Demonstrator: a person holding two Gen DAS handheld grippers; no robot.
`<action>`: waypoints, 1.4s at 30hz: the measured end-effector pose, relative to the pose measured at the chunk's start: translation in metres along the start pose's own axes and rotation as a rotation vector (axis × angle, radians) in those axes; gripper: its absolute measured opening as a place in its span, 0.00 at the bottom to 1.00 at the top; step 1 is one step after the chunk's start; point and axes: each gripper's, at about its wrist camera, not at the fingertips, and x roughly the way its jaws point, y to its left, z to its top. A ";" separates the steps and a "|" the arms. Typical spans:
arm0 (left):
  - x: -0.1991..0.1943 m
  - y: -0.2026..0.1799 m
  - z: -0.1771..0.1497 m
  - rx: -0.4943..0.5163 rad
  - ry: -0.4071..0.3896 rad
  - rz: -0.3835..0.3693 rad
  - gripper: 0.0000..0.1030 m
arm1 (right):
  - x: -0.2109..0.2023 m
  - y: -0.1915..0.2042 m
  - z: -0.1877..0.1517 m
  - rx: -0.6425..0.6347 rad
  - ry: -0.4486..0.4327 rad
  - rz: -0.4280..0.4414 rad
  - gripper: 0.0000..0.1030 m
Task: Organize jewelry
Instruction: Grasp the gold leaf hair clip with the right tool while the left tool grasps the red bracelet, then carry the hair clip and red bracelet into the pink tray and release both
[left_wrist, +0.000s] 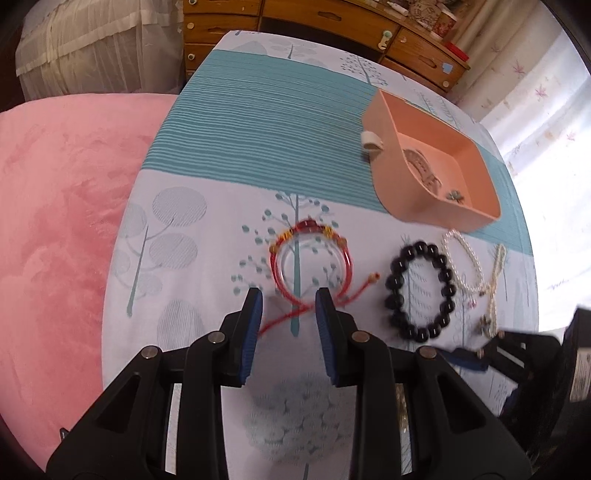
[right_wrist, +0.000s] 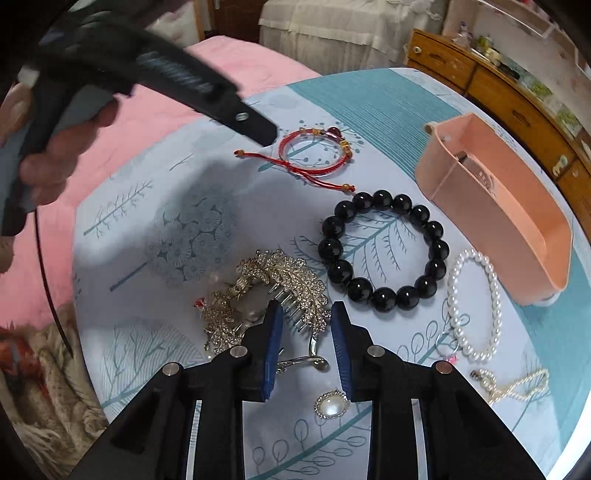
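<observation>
A red cord bracelet (left_wrist: 309, 258) around a clear bangle lies on the table just ahead of my open left gripper (left_wrist: 289, 301); it also shows in the right wrist view (right_wrist: 317, 155). A black bead bracelet (left_wrist: 421, 290) (right_wrist: 384, 249) and a white pearl bracelet (left_wrist: 463, 258) (right_wrist: 474, 306) lie to its right. A peach tray (left_wrist: 391, 173) (right_wrist: 491, 221) holds some jewelry pieces. My open, empty right gripper (right_wrist: 306, 314) hovers over gold rhinestone hair combs (right_wrist: 280, 288). A pearl brooch (right_wrist: 331, 404) lies between its fingers, lower down.
A pearl necklace (right_wrist: 517, 386) lies at the right edge of the table. The table wears a white and teal tree-print cloth (left_wrist: 258, 118). A pink bed (left_wrist: 62, 206) is on the left. A wooden dresser (left_wrist: 314, 22) stands behind.
</observation>
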 end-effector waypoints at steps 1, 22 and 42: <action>0.003 0.000 0.005 -0.002 0.000 0.009 0.26 | -0.001 -0.003 -0.001 0.021 -0.004 0.009 0.25; 0.025 -0.023 0.038 0.074 0.044 0.182 0.06 | -0.050 -0.035 -0.027 0.278 -0.123 0.115 0.25; -0.090 -0.139 0.080 0.227 -0.230 0.056 0.06 | -0.130 -0.153 -0.011 0.690 -0.331 -0.075 0.25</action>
